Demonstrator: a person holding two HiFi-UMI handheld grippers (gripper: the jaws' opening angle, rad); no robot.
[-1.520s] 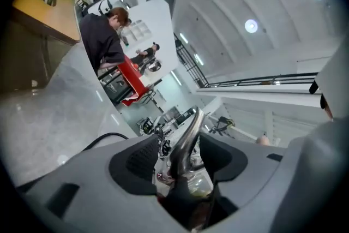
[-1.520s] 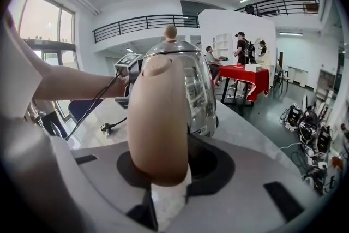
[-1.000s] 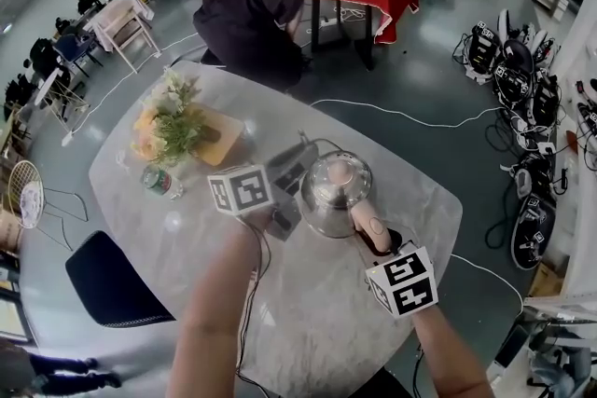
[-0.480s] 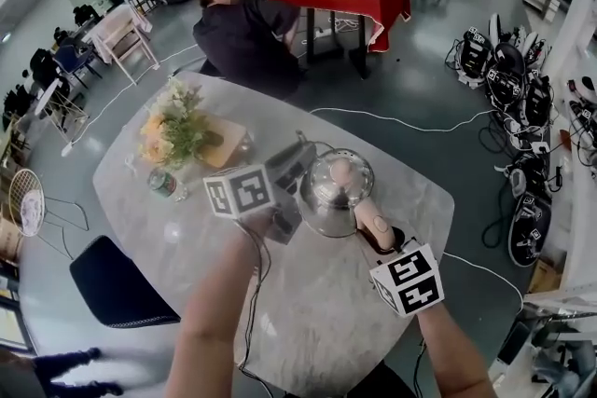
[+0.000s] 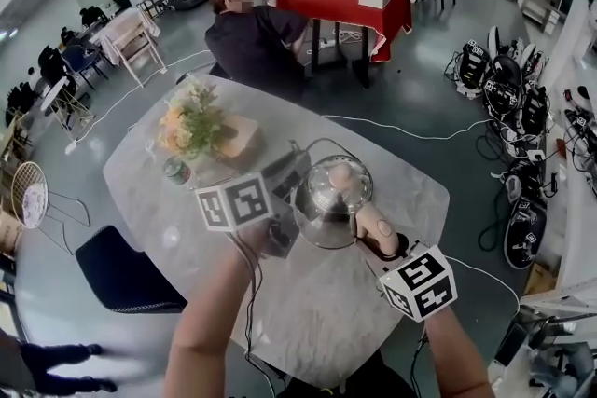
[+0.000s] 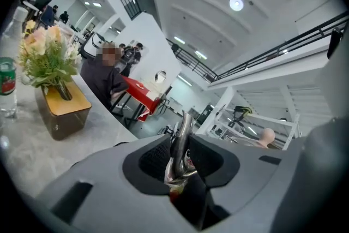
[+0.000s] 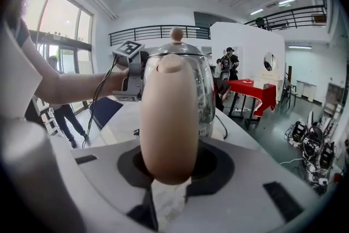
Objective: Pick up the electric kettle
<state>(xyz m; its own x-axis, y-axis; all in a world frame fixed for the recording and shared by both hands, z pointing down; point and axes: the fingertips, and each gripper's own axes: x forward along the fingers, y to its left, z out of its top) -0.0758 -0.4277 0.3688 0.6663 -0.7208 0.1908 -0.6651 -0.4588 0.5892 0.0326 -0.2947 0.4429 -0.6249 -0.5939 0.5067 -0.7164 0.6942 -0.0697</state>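
A shiny steel electric kettle (image 5: 328,199) with a beige lid knob and a beige handle (image 5: 374,226) hangs above the marble table (image 5: 140,196), held from both sides. My left gripper (image 5: 287,202) is shut on its thin metal spout (image 6: 181,142), which stands upright between the jaws of that gripper (image 6: 180,158). My right gripper (image 5: 390,245) is shut on the handle (image 7: 168,112), which fills the middle of the right gripper view ahead of that gripper (image 7: 169,165). The kettle's body (image 7: 204,93) rises behind it, upright. A black cord (image 7: 221,127) trails from below the kettle.
A flower arrangement in a wooden box (image 5: 207,128) and a green-labelled bottle (image 5: 174,171) stand at the table's left. A person (image 5: 252,37) sits at the far edge. A dark blue chair (image 5: 126,270) is at the near left. Cables and gear lie on the floor to the right.
Both grippers and the kettle have risen off the table together; the kettle looks larger and closer in the head view. Both grips are unchanged.
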